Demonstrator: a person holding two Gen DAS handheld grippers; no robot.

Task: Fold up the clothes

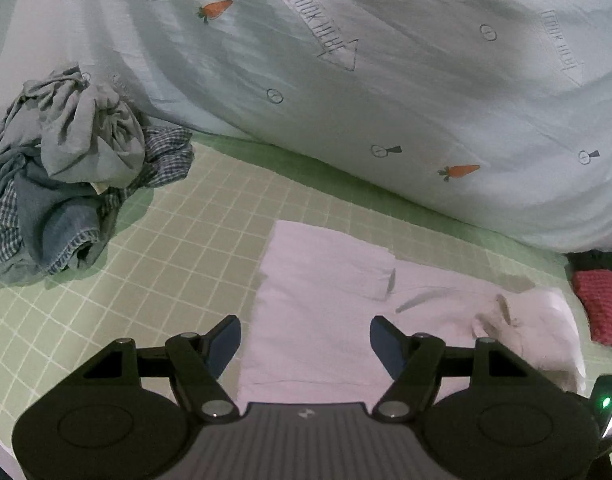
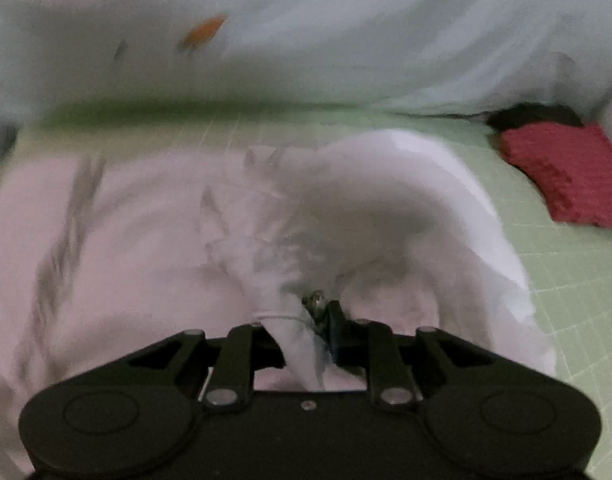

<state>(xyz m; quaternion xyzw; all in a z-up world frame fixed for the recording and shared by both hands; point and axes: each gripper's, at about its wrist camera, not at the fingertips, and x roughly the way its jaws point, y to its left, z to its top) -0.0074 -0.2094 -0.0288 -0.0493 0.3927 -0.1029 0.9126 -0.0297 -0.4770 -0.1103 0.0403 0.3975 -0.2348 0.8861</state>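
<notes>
Folding well means the right claw (image 2: 320,320), pinched on the white garment (image 2: 145,240), carries it across evenly while the wide-open, empty left claw (image 1: 306,338) pins the flat half.

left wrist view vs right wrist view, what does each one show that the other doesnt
Only the left wrist view shows the pile of unfolded clothes at far left, the printed arrow on the quilt, and the left tool open above the white garment, holding nothing.

Only the right wrist view shows the right tool shut on a bunched part of the white garment, lifting a fold of it.

Both show the white garment, the green grid mat, the carrot-print quilt and the red knit item.
</notes>
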